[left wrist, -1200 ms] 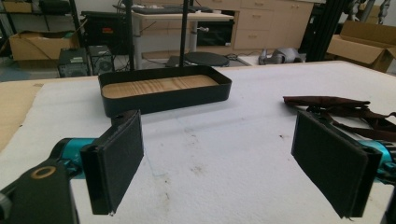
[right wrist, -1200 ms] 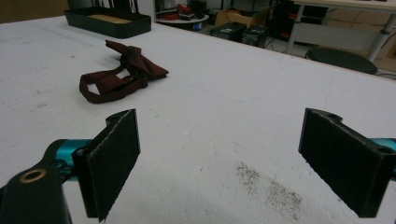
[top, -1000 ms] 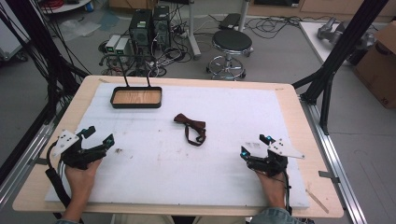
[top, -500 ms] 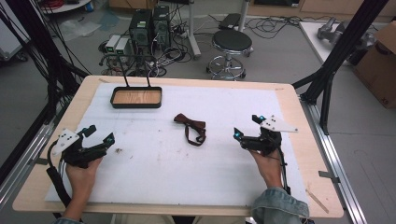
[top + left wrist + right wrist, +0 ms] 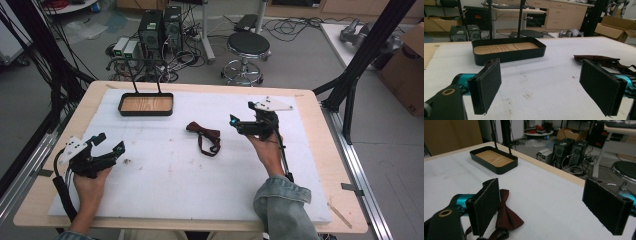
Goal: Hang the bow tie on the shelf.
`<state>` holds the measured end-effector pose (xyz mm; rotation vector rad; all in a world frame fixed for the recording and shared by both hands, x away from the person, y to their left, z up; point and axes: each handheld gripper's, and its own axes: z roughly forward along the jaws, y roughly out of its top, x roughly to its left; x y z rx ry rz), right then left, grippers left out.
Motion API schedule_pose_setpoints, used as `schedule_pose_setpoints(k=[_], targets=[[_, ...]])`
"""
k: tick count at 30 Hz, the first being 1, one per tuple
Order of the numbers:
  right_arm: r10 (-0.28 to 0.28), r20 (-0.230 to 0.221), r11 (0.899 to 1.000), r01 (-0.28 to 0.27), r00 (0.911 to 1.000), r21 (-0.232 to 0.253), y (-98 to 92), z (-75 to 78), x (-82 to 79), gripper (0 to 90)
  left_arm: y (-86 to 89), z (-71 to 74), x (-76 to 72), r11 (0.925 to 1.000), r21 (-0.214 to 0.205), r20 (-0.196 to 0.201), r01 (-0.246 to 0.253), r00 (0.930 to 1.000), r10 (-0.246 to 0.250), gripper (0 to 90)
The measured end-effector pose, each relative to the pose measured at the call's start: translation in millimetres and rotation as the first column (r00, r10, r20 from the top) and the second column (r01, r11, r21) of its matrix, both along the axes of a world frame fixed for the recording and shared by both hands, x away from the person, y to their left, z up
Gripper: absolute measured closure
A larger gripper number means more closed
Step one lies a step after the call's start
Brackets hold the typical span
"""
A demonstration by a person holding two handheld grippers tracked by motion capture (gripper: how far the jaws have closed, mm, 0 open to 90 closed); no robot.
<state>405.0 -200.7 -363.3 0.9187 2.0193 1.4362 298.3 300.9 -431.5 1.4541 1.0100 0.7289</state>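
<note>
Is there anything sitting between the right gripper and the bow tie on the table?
Nothing visible. The right gripper hangs open just right of the bow tie, with only bare white mat between them. The right gripper view shows the bow tie by its left jaw.

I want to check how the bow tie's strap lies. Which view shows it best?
The high view: the whole bow tie with its looped strap. The right gripper view has it partly behind a jaw; the left gripper view catches just an edge.
</note>
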Motion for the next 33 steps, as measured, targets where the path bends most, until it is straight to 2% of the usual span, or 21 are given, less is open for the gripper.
schedule_pose_setpoints(k=[1,2,3,4,5,7,8,10,16,18,24,33], targets=[[0.017,-0.019,1.000,-0.017,0.9997,0.002,11.0,-3.8,11.9,14.7,0.1,-0.1,0.1,1.0000,0.001,-0.001,0.001,1.0000,-0.001,17.9],[0.017,-0.019,1.000,-0.017,0.9997,0.002,11.0,-3.8,11.9,14.7,0.1,-0.2,0.2,1.0000,0.000,-0.002,0.002,1.0000,-0.002,17.9],[0.032,-0.048,0.999,-0.032,0.9983,0.003,20.0,-8.7,20.4,15.2,0.1,-0.2,0.3,1.0000,0.000,-0.003,0.003,1.0000,-0.003,17.9],[0.032,-0.048,0.999,-0.032,0.9983,0.003,20.0,-8.7,20.4,15.2,0.2,-0.2,0.3,1.0000,0.000,-0.003,0.003,1.0000,-0.003,17.9],[0.071,-0.086,0.997,-0.071,0.9938,-0.002,32.2,-16.3,30.2,16.9,0.5,-0.3,0.3,1.0000,0.002,-0.003,0.003,1.0000,-0.003,17.9],[0.098,-0.116,0.995,-0.099,0.9884,-0.004,42.3,-22.3,35.5,22.3,0.6,-0.4,0.3,1.0000,0.001,-0.003,0.006,1.0000,-0.006,17.9],[0.115,-0.115,0.993,-0.116,0.9867,-0.001,47.7,-26.3,37.6,24.3,0.4,-0.3,0.2,1.0000,0.001,-0.002,0.005,1.0000,-0.005,17.9],[0.123,-0.137,0.992,-0.127,0.9829,-0.018,57.1,-34.2,41.0,28.8,0.2,-0.2,0.0,1.0000,-0.001,-0.001,0.004,1.0000,-0.004,17.9],[0.157,-0.215,0.985,-0.168,0.9639,-0.034,75.9,-55.9,49.4,34.4,0.0,-0.5,0.5,1.0000,0.001,-0.004,0.006,1.0000,-0.006,17.9],[0.174,-0.224,0.981,-0.188,0.9590,-0.043,80.2,-60.4,51.2,37.2,0.0,-0.5,0.6,1.0000,0.000,-0.004,0.006,1.0000,-0.006,18.0],[0.178,-0.276,0.976,-0.205,0.9444,-0.072,82.8,-71.7,55.9,45.5,-0.3,-0.9,1.0,1.0000,0.003,-0.005,0.008,1.0000,-0.008,18.0],[0.220,-0.290,0.959,-0.260,0.9312,-0.108,89.8,-79.7,56.3,56.1,-1.2,-1.3,1.4,0.9999,0.005,-0.008,0.014,0.9999,-0.014,18.1]])
